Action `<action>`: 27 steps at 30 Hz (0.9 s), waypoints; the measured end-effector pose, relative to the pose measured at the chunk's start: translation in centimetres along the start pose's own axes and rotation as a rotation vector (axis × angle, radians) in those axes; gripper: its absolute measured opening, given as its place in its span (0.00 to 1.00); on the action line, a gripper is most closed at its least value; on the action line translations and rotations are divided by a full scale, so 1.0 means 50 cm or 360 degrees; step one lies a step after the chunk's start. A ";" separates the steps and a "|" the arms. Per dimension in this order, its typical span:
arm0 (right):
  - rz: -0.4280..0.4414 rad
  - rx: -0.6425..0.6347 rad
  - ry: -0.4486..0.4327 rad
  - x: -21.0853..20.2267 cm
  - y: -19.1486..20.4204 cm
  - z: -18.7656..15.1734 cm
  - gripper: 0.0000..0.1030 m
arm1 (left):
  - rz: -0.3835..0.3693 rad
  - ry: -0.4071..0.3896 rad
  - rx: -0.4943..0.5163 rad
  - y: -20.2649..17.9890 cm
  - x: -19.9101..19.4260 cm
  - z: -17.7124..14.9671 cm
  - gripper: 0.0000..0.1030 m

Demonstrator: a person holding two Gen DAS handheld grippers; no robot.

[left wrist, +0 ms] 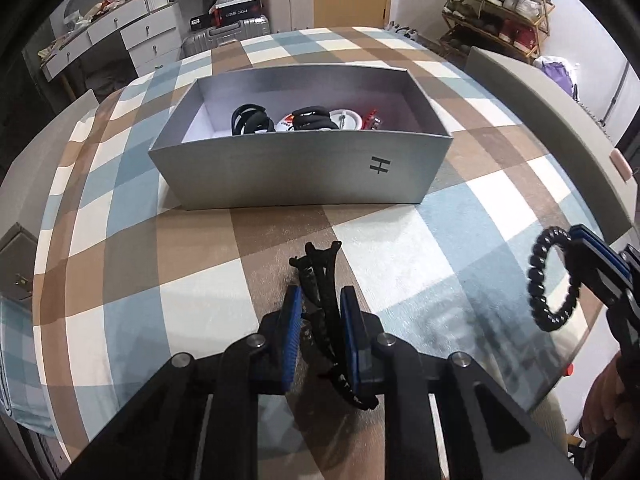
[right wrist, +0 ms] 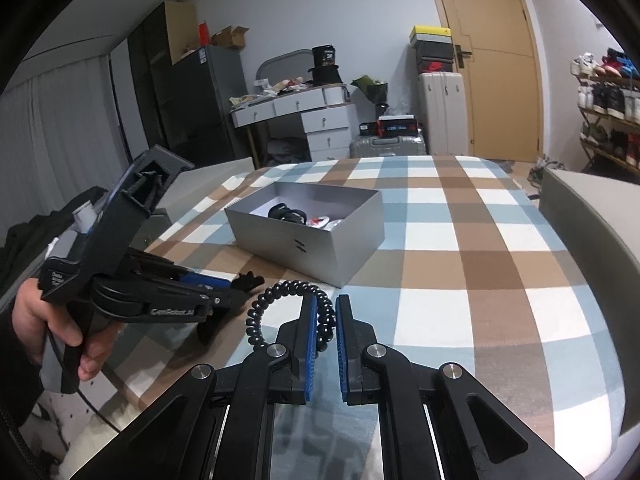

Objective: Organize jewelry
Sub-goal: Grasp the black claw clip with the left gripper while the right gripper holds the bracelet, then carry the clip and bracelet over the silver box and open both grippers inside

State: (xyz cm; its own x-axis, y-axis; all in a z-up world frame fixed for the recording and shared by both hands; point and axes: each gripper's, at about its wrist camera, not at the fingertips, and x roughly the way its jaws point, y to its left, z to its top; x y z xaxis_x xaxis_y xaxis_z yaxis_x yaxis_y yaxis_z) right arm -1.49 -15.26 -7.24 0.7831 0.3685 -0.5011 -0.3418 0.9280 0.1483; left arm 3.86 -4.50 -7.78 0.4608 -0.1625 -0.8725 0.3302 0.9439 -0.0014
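My left gripper [left wrist: 319,296] is shut on a black claw hair clip [left wrist: 320,276], whose prongs stick out past the blue pads above the checked cloth. From the right wrist view the same gripper [right wrist: 236,286] shows side-on with the clip [right wrist: 249,280] at its tip. My right gripper [right wrist: 325,306] is shut on a black spiral hair tie [right wrist: 272,300], which loops out to the left of the pads. In the left wrist view that hair tie [left wrist: 538,280] hangs from the right gripper [left wrist: 576,244] at the right edge. A grey open box [left wrist: 280,172] holds black hair ties and small items.
The checked tablecloth [left wrist: 400,240] covers the table. Grey chair backs [left wrist: 560,104] stand at the table's right side. Beyond the table are a white drawer unit [right wrist: 320,120], suitcases and a shoe rack [left wrist: 500,12]. A hand [right wrist: 40,320] holds the left gripper's handle.
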 end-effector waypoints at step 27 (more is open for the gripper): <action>0.0088 0.0032 -0.0057 0.082 0.038 0.142 0.08 | -0.0106 -0.0479 -0.0199 0.118 -0.091 0.103 0.14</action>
State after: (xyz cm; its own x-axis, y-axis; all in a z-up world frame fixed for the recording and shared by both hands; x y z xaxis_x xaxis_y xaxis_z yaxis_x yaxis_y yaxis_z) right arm 4.76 -11.57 -2.95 0.7813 0.4209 -0.4609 -0.3752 0.9068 0.1921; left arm 7.95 0.32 -1.33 0.6707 -0.2849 -0.6849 0.2727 0.9533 -0.1295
